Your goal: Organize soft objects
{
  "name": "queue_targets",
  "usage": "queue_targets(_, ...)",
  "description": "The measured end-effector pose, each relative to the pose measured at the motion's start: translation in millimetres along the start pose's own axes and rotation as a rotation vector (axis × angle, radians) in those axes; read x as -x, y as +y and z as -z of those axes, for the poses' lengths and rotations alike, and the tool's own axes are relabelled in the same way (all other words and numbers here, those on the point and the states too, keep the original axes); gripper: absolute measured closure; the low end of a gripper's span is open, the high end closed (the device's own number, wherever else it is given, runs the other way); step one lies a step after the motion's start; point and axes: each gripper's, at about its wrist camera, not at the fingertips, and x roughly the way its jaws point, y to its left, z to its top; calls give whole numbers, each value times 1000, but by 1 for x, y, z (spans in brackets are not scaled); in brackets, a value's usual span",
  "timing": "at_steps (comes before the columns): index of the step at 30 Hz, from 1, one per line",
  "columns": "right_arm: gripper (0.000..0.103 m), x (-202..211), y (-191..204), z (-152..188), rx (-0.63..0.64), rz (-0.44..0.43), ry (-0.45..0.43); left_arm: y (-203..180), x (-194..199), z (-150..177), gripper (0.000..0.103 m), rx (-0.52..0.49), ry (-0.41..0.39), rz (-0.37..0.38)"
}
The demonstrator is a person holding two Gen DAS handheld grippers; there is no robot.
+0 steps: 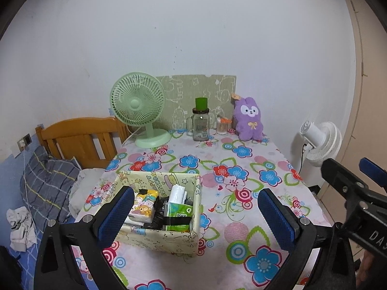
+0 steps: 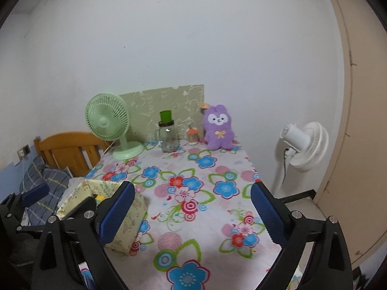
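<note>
On the near left of the counter [image 1: 241,193], the fabric box [image 1: 159,217] holds tissue packs [image 1: 177,211] upright, seemingly sorted. Both the left gripper [image 1: 196,215] and right gripper [image 2: 192,213] hover with jaws apart and empty; the purple plush [image 1: 249,119] sits far right against the wall.

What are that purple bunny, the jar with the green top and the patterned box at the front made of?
Purple bunny: plush fabric, judging by its fuzzy, matte surface. Jar: clear and glossy, likely glass, possibly plastic; its green top looks like plastic. Patterned box: seemingly fabric-covered or card, with matte printed walls that sag slightly.
</note>
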Motion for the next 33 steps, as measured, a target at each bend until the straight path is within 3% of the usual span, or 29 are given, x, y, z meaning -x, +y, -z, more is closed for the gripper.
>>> queue_targets(15, 3, 36, -16, 11, -30, 19, -42, 0, 29, 8, 0, -11, -55, 3)
queue_targets(33, 3, 33, -10, 11, -23, 9, -36, 0, 31, 10, 0, -9, -58, 22)
